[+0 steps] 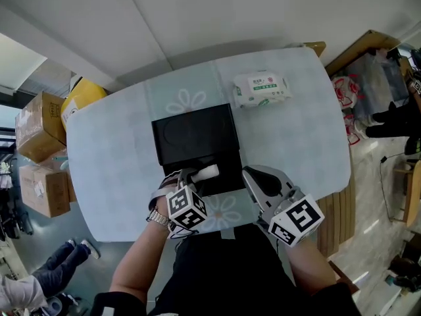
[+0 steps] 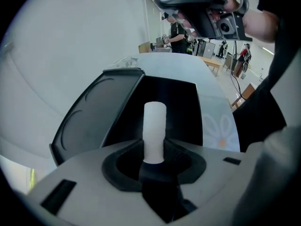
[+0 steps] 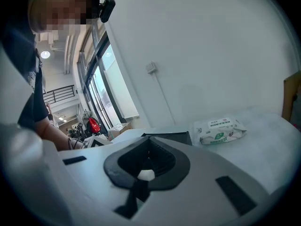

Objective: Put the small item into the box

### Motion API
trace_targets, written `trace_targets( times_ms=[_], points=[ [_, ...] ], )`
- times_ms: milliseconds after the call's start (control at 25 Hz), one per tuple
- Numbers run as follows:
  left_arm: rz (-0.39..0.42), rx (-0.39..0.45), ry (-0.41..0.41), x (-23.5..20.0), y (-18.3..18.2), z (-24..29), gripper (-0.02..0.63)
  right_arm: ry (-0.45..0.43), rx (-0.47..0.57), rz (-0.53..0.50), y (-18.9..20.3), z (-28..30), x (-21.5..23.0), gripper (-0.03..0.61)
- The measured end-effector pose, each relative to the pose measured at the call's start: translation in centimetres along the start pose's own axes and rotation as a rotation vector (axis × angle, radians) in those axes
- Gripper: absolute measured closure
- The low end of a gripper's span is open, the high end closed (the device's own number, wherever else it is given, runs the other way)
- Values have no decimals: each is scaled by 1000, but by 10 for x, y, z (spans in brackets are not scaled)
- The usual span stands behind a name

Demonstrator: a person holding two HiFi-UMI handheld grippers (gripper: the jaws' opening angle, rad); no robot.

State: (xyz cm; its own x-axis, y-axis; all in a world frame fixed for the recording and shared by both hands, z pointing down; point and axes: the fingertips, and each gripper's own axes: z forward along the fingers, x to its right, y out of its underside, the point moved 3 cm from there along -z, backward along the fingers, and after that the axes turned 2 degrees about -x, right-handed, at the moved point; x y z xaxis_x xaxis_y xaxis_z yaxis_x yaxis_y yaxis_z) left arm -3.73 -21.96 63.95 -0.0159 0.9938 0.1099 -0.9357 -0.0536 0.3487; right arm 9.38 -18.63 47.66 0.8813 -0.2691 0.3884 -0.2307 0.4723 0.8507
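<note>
A small white cylinder [image 1: 206, 172] [image 2: 154, 130] sticks out from between the jaws of my left gripper [image 1: 200, 175] [image 2: 154, 160], which is shut on it. It hangs over the near part of the open black box [image 1: 227, 166] [image 2: 176, 105]. The box's lid [image 1: 194, 133] [image 2: 96, 117], with an oval recess, lies open on the far side. My right gripper [image 1: 251, 175] [image 3: 146, 169] sits just right of the box's near corner, jaws together with nothing held. The box looks empty where I can see into it.
The box stands on a table under a pale blue flowered cloth [image 1: 112, 163]. A white pack of wipes [image 1: 262, 89] [image 3: 218, 131] lies at the far right. Cardboard boxes [image 1: 39, 127] and a yellow thing [image 1: 82, 97] sit on the floor at left. A wooden frame [image 1: 365, 45] stands right.
</note>
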Motion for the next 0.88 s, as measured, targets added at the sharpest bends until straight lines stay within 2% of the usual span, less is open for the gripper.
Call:
trace_targets(
  times_ms=[360,680,880],
  points=[
    [41,-61,10,0,-3,13,477,20,0,27,8,-7,9,569],
    [23,-58,3,1,-4,12,466,21,8,25,8,-21,11,569],
    [12,-50,-35,2,-8,2,465,8,21,11,4,-32,11,569]
  ],
)
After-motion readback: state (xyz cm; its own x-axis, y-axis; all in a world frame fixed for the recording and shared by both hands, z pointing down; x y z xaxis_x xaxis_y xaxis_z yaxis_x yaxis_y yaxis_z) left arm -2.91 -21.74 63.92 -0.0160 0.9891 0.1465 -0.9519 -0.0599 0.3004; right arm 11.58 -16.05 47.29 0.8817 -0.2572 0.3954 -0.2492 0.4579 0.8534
